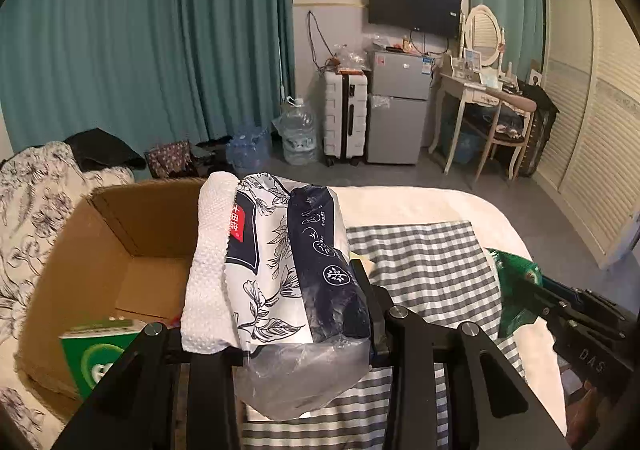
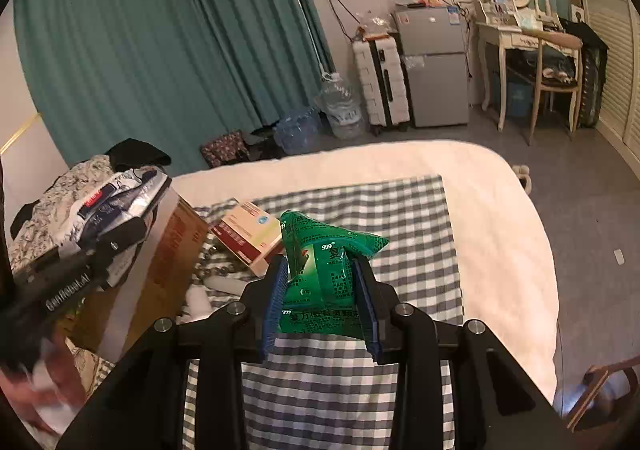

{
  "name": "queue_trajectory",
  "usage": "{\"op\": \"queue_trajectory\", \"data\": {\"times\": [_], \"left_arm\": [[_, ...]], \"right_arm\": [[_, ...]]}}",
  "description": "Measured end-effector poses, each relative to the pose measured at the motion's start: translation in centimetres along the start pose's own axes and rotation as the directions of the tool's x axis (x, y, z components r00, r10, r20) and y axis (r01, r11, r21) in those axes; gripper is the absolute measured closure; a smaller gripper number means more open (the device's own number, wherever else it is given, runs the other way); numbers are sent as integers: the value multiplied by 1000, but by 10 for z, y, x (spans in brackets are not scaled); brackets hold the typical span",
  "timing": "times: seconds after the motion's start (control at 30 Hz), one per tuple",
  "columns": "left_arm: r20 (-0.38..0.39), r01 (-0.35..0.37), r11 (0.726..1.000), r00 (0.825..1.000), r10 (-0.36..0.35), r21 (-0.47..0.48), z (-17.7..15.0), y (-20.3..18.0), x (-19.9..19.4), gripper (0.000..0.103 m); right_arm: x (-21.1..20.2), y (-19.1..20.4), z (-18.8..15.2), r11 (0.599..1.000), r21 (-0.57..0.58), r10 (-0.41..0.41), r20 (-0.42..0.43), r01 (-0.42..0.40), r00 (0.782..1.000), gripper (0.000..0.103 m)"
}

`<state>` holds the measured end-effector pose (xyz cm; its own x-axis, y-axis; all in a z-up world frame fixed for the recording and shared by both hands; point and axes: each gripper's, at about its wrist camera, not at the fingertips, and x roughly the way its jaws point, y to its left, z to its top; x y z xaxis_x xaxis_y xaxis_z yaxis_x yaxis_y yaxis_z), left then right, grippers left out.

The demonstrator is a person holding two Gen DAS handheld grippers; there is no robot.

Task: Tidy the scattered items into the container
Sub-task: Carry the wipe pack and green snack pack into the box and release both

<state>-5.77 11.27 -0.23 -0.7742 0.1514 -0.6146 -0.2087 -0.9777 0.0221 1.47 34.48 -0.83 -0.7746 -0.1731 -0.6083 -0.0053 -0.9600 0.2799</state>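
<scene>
My left gripper (image 1: 280, 290) is shut on a soft tissue pack (image 1: 288, 250) with a navy and white flower print; white tissue sticks out of its left side. The pack hangs in the air beside the right rim of the open cardboard box (image 1: 120, 217), which holds a green carton (image 1: 96, 354). My right gripper (image 2: 320, 270) is shut on a green sachet bag (image 2: 320, 262), lifted above the checked cloth (image 2: 360, 209). The right wrist view also shows the left gripper (image 2: 120, 234) with the tissue pack (image 2: 120, 193) over the cardboard box (image 2: 168, 258).
A cream and red medicine box (image 2: 248, 234) lies on the checked cloth next to the cardboard box, with small white items (image 2: 224, 284) in front of it. A flower-print quilt (image 1: 36, 209) lies left of the box. The white bed edge (image 2: 500, 209) drops to the floor on the right.
</scene>
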Motion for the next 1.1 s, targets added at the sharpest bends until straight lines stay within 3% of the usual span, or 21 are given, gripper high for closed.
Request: {"op": "queue_trajectory", "data": {"times": [0.2,0.47,0.63,0.73,0.83,0.93,1.03,1.1], "left_arm": [[6,27,1000,1000,-27,-1,1,30,-39,67],[-9,-4,995,1000,3,-99,-5,107,-67,67],[-20,12,995,1000,-15,-103,-21,144,-69,67],[-18,79,988,996,-83,-135,-26,163,-66,67],[-39,127,978,990,-135,-164,-30,180,-54,67],[-62,123,979,989,-135,-162,-35,189,-40,66],[-83,149,969,982,-168,-199,-41,204,-26,57],[-90,135,969,984,-157,-207,-42,211,-21,36]], "right_arm": [[-19,19,7,999,-39,36,43,-35,998,70],[-43,94,2,979,-160,130,23,-125,991,70],[-47,148,-4,956,-255,146,-6,-143,989,70],[-42,182,-5,942,-287,171,-40,-175,985,70],[-30,217,-4,926,-315,197,-72,-210,978,70],[-5,250,-4,910,-347,205,-102,-228,973,70],[21,269,-7,916,-328,201,-120,-230,972,70],[33,271,-9,925,-306,196,-123,-225,973,69]]}}
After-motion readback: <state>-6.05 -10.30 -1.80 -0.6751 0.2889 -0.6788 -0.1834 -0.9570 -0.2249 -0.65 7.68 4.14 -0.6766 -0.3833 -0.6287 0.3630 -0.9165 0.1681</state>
